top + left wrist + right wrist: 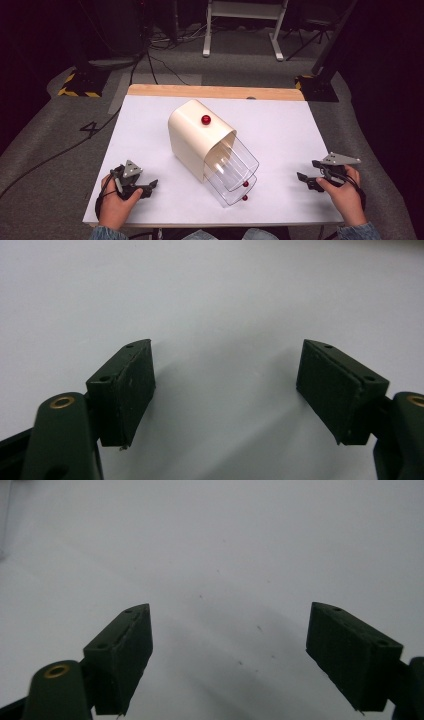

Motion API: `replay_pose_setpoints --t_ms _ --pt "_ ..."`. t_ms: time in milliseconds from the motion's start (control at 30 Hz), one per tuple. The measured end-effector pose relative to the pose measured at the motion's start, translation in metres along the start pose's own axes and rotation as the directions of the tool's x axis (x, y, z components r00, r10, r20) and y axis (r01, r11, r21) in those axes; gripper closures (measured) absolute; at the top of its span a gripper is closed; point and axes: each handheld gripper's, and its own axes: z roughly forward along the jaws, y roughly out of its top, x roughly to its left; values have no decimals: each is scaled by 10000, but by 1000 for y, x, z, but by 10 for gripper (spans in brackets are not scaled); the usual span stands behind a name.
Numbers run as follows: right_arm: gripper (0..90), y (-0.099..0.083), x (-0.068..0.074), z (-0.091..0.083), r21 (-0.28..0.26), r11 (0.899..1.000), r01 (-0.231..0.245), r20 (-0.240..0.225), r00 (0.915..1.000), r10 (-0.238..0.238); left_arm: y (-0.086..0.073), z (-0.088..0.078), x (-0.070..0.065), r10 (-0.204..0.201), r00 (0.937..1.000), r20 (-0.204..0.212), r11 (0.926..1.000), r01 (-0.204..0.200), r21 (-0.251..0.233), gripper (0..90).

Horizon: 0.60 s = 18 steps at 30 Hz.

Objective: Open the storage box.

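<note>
Two grippers rest wide apart and empty: my left gripper (150, 187) at 7 o'clock on the white table (300, 130), my right gripper (303, 177) at 4 o'clock. Between them, mid-table, lies the cream canister (192, 137) with its clear drawers (235, 172) slid out toward 5 o'clock. I should pinch a red knob (245, 184) squarely and keep the push straight, steadying the cream shell.

A dim lab: floor cables (50, 155), hazard-taped stands (82, 82).
</note>
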Motion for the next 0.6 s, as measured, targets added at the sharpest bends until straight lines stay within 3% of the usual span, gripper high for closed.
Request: replay_pose_setpoints --t_ms 200,300,600 --pt "172 -14 -3 12 417 9991 -96 -60 9999 99 0 0 0 1 10000 1 10000 -1 -4 237" --pt "142 -27 -4 19 -27 9998 -202 -116 9997 202 0 0 0 -2 10000 -5 10000 2 -27 236" --pt "139 -27 -2 19 -22 9999 -104 30 9999 104 -1 0 -1 78 9999 -64 10000 -79 -29 237"
